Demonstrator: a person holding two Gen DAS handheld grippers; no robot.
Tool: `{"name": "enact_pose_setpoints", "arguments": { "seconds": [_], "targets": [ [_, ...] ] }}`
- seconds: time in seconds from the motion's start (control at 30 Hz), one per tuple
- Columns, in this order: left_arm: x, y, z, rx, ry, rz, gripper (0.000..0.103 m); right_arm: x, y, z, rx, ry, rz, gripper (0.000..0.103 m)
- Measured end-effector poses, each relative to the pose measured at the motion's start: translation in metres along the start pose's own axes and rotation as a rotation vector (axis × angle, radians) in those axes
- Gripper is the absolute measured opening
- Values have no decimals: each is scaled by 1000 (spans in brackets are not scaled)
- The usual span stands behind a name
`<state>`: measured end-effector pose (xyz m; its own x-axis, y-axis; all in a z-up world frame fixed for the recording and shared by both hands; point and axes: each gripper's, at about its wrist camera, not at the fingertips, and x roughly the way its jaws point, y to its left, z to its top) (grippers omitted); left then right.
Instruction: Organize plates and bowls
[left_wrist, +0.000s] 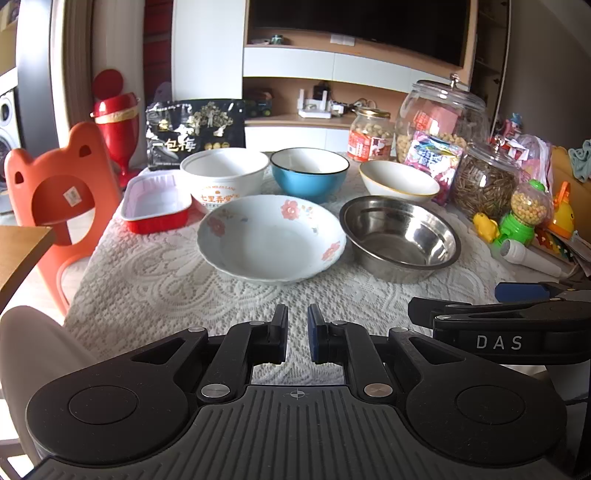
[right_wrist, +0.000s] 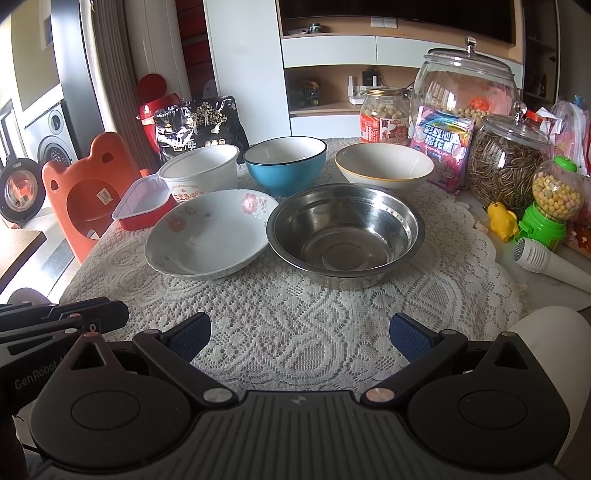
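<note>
Nearest, the left gripper (left_wrist: 297, 334) is pressed nearly together on nothing; the right gripper (right_wrist: 300, 338) is spread wide, empty. Beyond, on lace: floral plate (right_wrist: 210, 232) touching steel bowl (right_wrist: 345, 230). Blue bowl (right_wrist: 286, 164) partly hidden behind them; red dish (right_wrist: 140, 206) half hidden.

"DAS" on the right gripper (left_wrist: 517, 295), "GenRobot" on the left gripper (right_wrist: 92, 317), "MARSHMALLOW" on the pink packet (right_wrist: 443, 147).

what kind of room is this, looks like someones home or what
Most likely a home living or dining room: a lace tablecloth set with bowls and snack jars, a TV on a wall unit behind, and a washing machine off to the side.
</note>
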<state>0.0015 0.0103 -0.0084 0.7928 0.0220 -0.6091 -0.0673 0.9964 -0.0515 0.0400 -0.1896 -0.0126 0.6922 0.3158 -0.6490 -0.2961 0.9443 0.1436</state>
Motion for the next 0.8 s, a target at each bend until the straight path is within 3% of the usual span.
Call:
{"name": "enact_pose_setpoints", "arguments": {
  "seconds": [0.3,0.47,0.7,0.8],
  "targets": [
    [6,3,2,-3,29,-4,13,7,-4,4,9,3,5,103],
    [31,7,24,-33,41,-52,13,19,-21,13,37,-23,14,103],
    [84,5,64,-2,25,-306,17,55,-76,39,194,-76,7,103],
    [113,0,77,12,99,-410,17,80,-97,48,225,-41,21,103]
  ]
}}
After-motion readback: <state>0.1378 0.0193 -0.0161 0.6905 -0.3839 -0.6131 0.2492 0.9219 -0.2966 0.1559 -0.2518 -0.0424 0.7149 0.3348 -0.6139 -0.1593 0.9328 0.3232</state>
